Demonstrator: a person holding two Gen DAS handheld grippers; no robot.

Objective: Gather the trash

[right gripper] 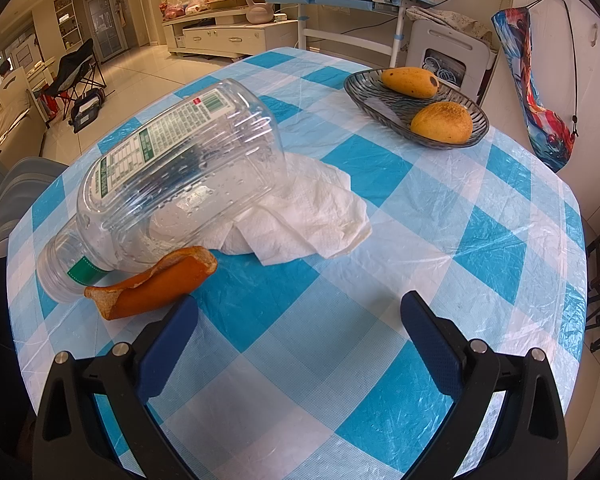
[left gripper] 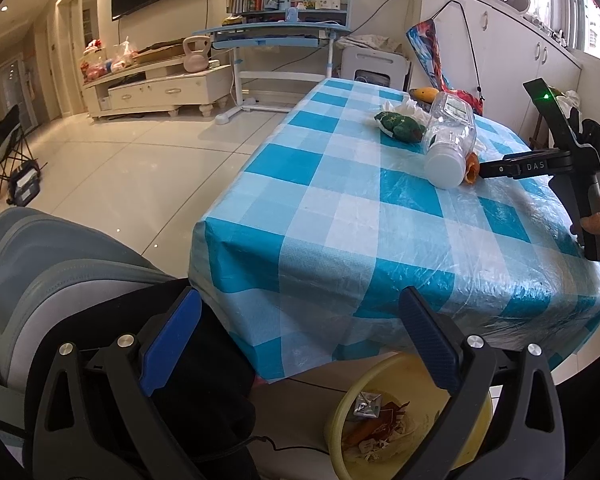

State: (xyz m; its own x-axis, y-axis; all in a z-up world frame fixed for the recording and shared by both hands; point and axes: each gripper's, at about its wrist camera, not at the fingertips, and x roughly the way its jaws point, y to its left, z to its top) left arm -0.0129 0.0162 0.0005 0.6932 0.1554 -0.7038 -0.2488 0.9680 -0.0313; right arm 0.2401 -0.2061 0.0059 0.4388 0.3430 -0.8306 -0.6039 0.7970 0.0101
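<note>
Currently, the left gripper hangs beside the table edge with jaws wide and empty, above the yellow bin on the floor at 5 o'clock in the left wrist view; scraps already lie in the bin. On the checked tablecloth, the orange peel lies at 10 o'clock from the right gripper, touching the neck of the empty plastic bottle. A crumpled tissue lies under and beside the bottle base. The right gripper's jaws are wide and empty. Recommended procedure: shift left, straddle the peel across its narrow width, close gently, and avoid nudging the bottle, which is likely to roll. The mangoes in the glass dish at 1 o'clock are not trash.
</note>
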